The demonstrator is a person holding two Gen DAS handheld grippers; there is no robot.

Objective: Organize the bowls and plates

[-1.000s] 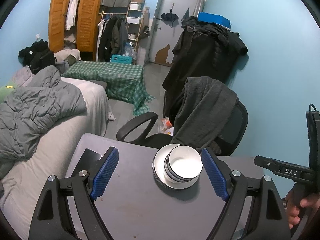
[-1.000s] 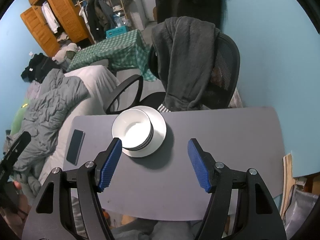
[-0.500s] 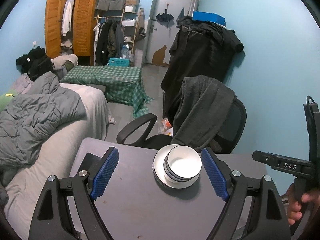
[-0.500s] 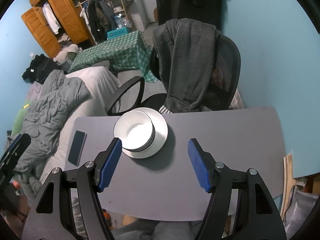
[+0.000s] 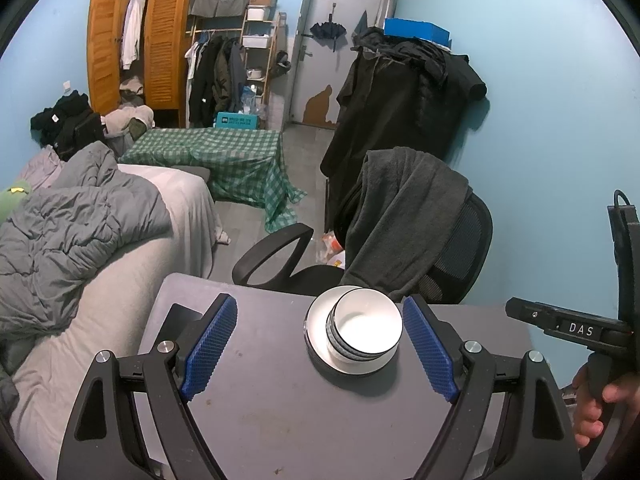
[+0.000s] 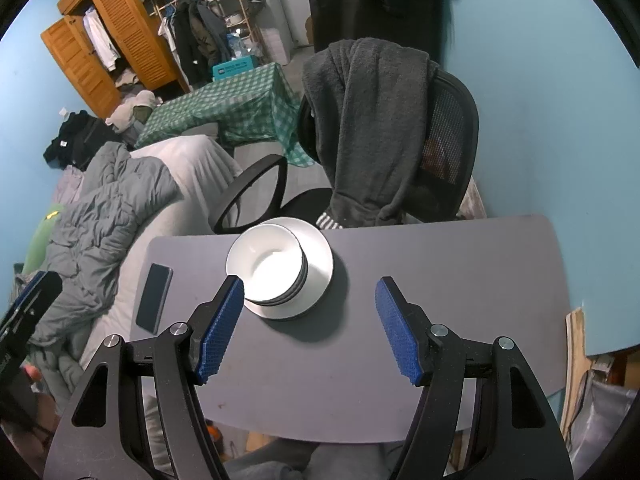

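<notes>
a: where's the stack of bowls (image 5: 366,330)?
b: nested together on a white plate (image 5: 316,330), bowls sitting toward one side of it so a crescent of plate shows. plate and bowls are on the grey tabletop (image 5: 280,412), near its far edge, close to the office chair (image 5: 460,256).
a: anything else on the tabletop?
b: a dark phone (image 6: 154,298) lying flat near the left end, well apart from the plate.
a: and the left claw (image 5: 320,350)?
b: wide open, nothing in it. from its own camera the bowls sit between the blue pads (image 5: 210,346), nearer the right one, but the pads are apart from them and above the tabletop.
a: right claw (image 6: 310,328)?
b: also spread open and empty. the plate lies just beyond its left pad (image 6: 220,328), not touched. in the left camera the right claw's body shows at the edge with a hand (image 5: 592,404) wrapped on its handle.
a: past the tabletop?
b: a dark grey garment (image 6: 368,120) hangs over the chair back. left of that, a bed (image 5: 120,280) with a rumpled grey duvet (image 5: 68,232), then a low table under a green checked cloth (image 5: 224,156). further back, a wooden wardrobe (image 5: 156,40) with one door open, a rack of dark coats (image 5: 216,76), and a grey door (image 5: 344,40) in the blue wall.
</notes>
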